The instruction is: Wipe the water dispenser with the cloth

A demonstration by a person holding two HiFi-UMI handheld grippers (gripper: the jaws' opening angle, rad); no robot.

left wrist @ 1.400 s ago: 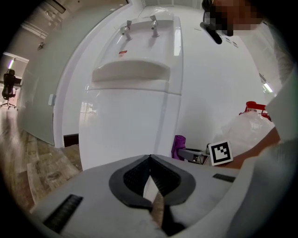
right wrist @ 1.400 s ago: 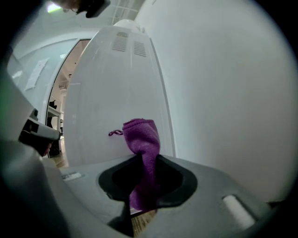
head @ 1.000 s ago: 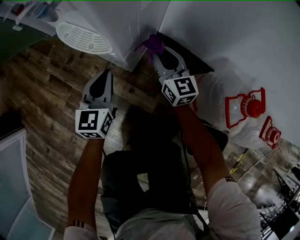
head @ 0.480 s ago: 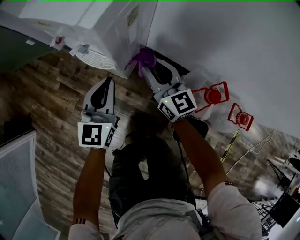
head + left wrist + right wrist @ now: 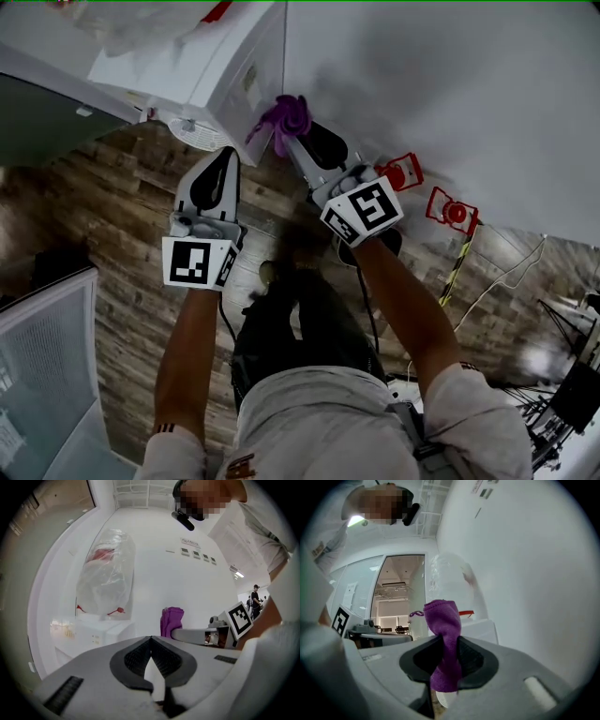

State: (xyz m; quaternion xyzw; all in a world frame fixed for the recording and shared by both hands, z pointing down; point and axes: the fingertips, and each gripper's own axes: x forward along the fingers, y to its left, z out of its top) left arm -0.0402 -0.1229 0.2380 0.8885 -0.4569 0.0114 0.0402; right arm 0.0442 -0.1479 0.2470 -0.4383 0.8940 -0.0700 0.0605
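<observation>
Nearest, the left gripper (image 5: 225, 155) hangs over open wooden floor (image 5: 112, 253), fingers pressed together on nothing. Beyond it the right gripper (image 5: 292, 141), fingers clamped on a bunched purple cloth (image 5: 284, 114), sits at the white water dispenser's (image 5: 239, 75) side edge, close beside the wall (image 5: 422, 84).

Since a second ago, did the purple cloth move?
Yes. The purple cloth climbed from the water dispenser's bottom corner up its side.

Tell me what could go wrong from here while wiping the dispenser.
The purple cloth is pinched in a narrow bunch by the right gripper, so little fabric may meet the water dispenser and the hard jaws might scrape it. Dragging could also tug the cloth loose.
</observation>
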